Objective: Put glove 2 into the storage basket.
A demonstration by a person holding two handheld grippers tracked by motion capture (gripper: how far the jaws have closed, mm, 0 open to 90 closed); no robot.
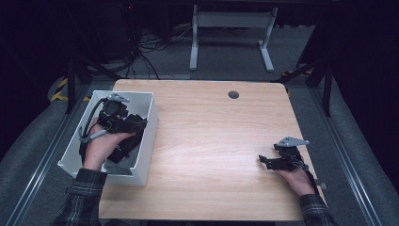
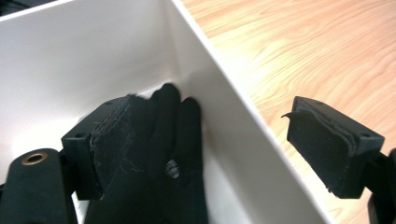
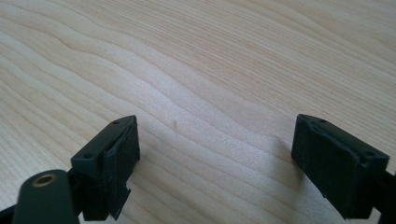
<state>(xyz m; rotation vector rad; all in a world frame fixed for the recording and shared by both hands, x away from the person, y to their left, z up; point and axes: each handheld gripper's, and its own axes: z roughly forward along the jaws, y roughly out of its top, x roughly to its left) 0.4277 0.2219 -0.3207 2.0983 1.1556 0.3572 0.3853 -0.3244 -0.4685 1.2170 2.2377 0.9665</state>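
Left gripper (image 2: 219, 144) spread wide, jaws straddling the white rectangular plastic bin's (image 1: 146, 141) right wall. Black fabric glove (image 2: 163, 158) lies inside the bin, touching the inner jaw, fingers pointing far. Right gripper (image 3: 215, 163) released over bare wooden table (image 1: 211, 141), well apart.

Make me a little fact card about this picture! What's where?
table: wooden
box: white bin at the table's left edge
in the box: black glove
left gripper: open, one jaw inside the bin, one outside its wall
right gripper: open, over bare wood at the table's right
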